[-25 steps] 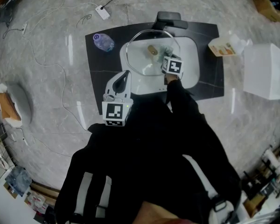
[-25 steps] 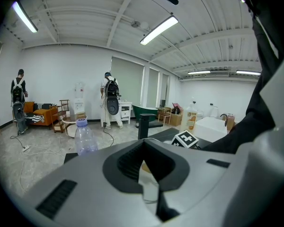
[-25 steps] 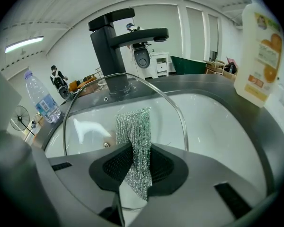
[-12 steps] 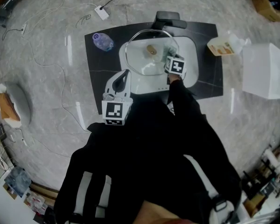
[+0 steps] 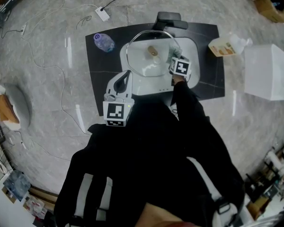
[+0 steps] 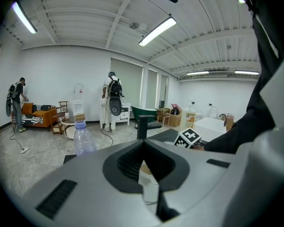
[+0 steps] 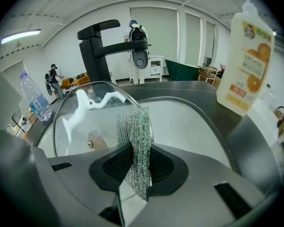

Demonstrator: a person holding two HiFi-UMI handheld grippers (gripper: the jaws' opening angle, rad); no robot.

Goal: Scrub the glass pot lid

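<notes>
Right arm in black sleeve (image 5: pixel 187 108) reaches forward over the white sink (image 5: pixel 151 85). Right gripper (image 7: pixel 134 167) is clamped on a steel-mesh scrubber (image 7: pixel 135 126). The scrubber sits against the right rim of the glass pot lid (image 7: pixel 75 136), which stands tilted in the basin, below the black faucet (image 7: pixel 102 46). Left gripper (image 5: pixel 125 79) is held back at the sink's near-left edge, jaws together, nothing between them, aimed level.

The person wears a black jacket (image 5: pixel 146 145) with white stripes; the left hand-held gripper (image 5: pixel 127 75) and right hand-held gripper (image 5: pixel 173 54) bear black-and-white marker cubes (image 5: pixel 117 113).
</notes>
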